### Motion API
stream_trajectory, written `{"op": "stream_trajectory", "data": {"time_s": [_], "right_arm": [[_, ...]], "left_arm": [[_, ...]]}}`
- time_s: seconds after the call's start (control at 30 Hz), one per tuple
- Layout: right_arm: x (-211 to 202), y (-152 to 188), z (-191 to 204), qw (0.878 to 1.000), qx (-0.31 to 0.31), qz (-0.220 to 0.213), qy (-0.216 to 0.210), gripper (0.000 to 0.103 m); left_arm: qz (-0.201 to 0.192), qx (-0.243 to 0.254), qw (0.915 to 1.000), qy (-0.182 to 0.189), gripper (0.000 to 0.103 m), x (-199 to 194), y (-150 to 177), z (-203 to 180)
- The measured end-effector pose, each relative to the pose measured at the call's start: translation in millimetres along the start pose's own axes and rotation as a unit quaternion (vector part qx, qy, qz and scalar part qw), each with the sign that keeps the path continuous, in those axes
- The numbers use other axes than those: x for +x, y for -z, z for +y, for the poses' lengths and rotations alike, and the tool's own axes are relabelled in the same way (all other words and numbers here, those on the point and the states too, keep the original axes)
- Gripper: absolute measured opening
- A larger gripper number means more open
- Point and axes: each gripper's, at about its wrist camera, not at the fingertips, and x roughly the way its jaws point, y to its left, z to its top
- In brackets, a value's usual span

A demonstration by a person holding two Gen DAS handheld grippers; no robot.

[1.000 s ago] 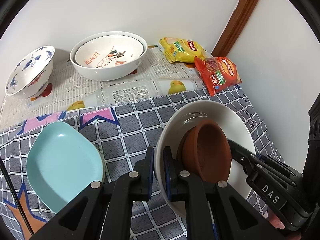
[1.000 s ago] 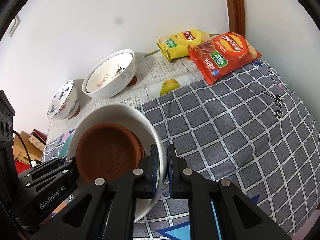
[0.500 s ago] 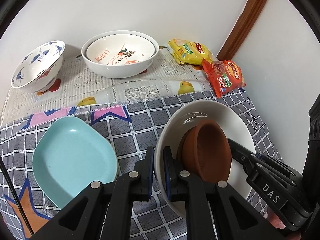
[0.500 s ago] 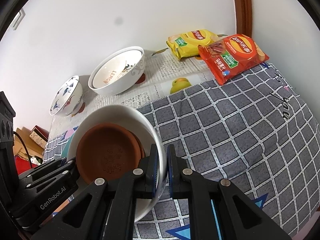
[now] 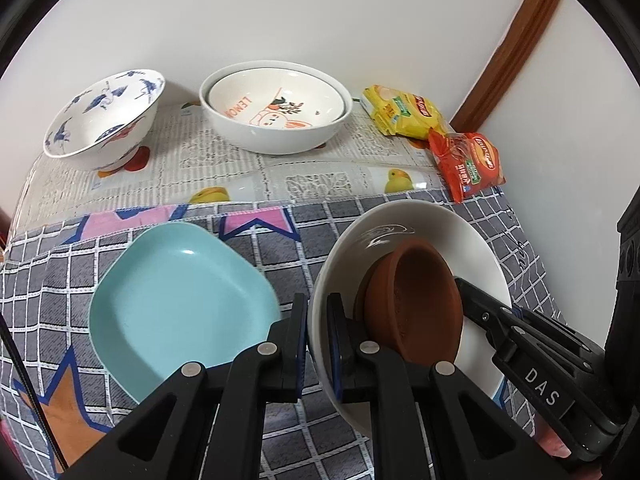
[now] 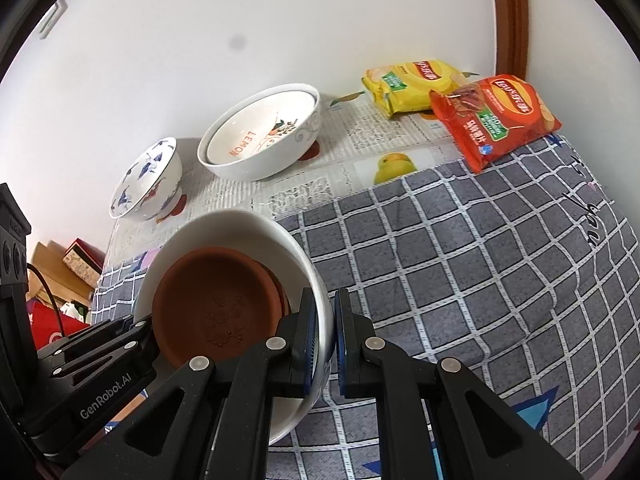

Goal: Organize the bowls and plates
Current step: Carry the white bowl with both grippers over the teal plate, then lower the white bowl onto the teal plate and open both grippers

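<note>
Left gripper (image 5: pixel 318 332) and right gripper (image 6: pixel 327 334) each pinch a rim of the white bowl (image 5: pixel 472 240), the brown dish (image 5: pixel 416 300) nested inside, held above the grey checked cloth (image 6: pixel 460 264). Lemon bowls (image 5: pixel 276 112) are already stacked; the teal plate (image 5: pixel 176 300) and blue-patterned bowl (image 5: pixel 104 116) look unsorted.

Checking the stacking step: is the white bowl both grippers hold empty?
Not empty. A terracotta saucer lies inside the white bowl, leaning against its inner wall; both views show it.

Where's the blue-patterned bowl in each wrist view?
Left wrist: blue-patterned bowl upper left, tilted, left of the LEMON bowl.
Right wrist: blue-patterned bowl left of centre, lower left of the LEMON bowl.
Shared landmark: red chip bag at the far right.
</note>
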Motion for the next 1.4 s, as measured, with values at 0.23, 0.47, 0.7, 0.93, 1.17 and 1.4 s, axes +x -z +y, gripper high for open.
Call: {"op": "stream_trajectory", "data": {"time_s": [0.23, 0.47, 0.7, 0.93, 1.17, 1.4], "right_arm": [[8, 3, 19, 1.0, -0.01, 0.005, -0.008, 0.009], [20, 5, 39, 0.999, -0.021, 0.014, -0.024, 0.009], [36, 6, 59, 0.998, -0.032, 0.025, -0.037, 0.009], [50, 6, 81, 0.997, -0.047, 0.036, -0.051, 0.009], [68, 11, 104, 0.995, -0.062, 0.049, -0.062, 0.009], [85, 16, 114, 0.994, -0.069, 0.057, -0.063, 0.009]], "left_arm": [[-0.003, -0.013, 0.9999, -0.006, 0.01, -5, 2, 22], [-0.004, -0.028, 0.9994, -0.017, 0.01, -9, 3, 46], [-0.002, -0.043, 0.9986, -0.031, 0.01, -10, 3, 69], [-0.002, -0.06, 0.9971, -0.046, 0.01, -10, 5, 94], [0.002, -0.079, 0.9953, -0.057, 0.01, -7, 8, 120], [0.01, -0.087, 0.9943, -0.06, 0.01, 3, 11, 136]]}}
